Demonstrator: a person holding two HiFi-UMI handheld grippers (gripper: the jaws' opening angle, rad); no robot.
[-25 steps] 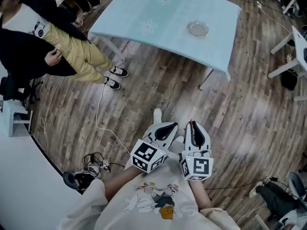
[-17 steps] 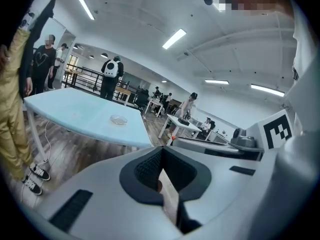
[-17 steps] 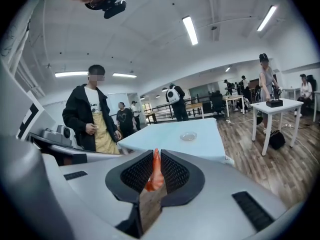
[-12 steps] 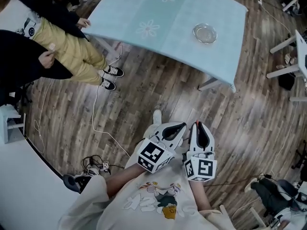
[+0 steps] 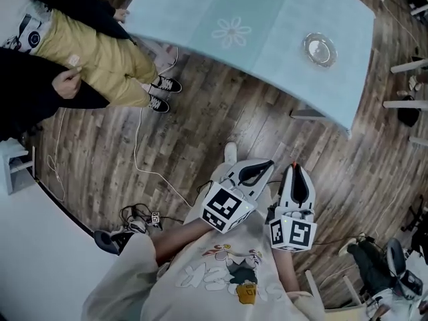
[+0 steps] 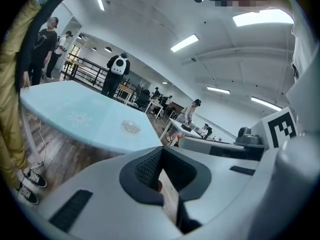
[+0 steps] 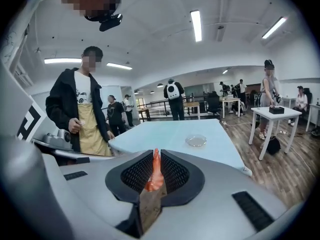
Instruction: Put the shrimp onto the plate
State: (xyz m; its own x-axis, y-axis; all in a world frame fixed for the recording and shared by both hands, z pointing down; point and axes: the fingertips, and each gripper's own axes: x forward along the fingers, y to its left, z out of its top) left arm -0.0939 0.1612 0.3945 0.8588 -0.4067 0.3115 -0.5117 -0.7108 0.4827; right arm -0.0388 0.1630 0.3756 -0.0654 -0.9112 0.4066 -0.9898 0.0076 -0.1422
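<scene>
Head view showed both tools held close to the wearer's chest above the wooden floor (image 5: 200,139), well short of the pale blue desk (image 5: 267,19). The right hand-held gripper (image 5: 295,176) was closed on the orange shrimp (image 5: 293,166), whose tail poked out past the jaw tips. In the right gripper view the shrimp (image 7: 155,176) stood upright, pinched between the 2 ribbed pads of that hand-held gripper (image 7: 156,166). The left hand-held gripper (image 5: 253,172) lay just beside it, and in its own view its jaws (image 6: 161,176) were drawn together.

The clear glass plate (image 5: 319,49) sat on the desk near its far right corner, well apart from the shrimp; it also showed in the right gripper view (image 7: 196,140) and the left gripper view (image 6: 131,127). A bystander in a yellow apron (image 5: 100,52) stood at the desk's left end.

Compared with 0.5 s before, the desk and plate had slid right and lower in the head view, and both grippers sat further right, with the desk's near edge closer to them. The right jaws' hold on the shrimp was unchanged.
</scene>
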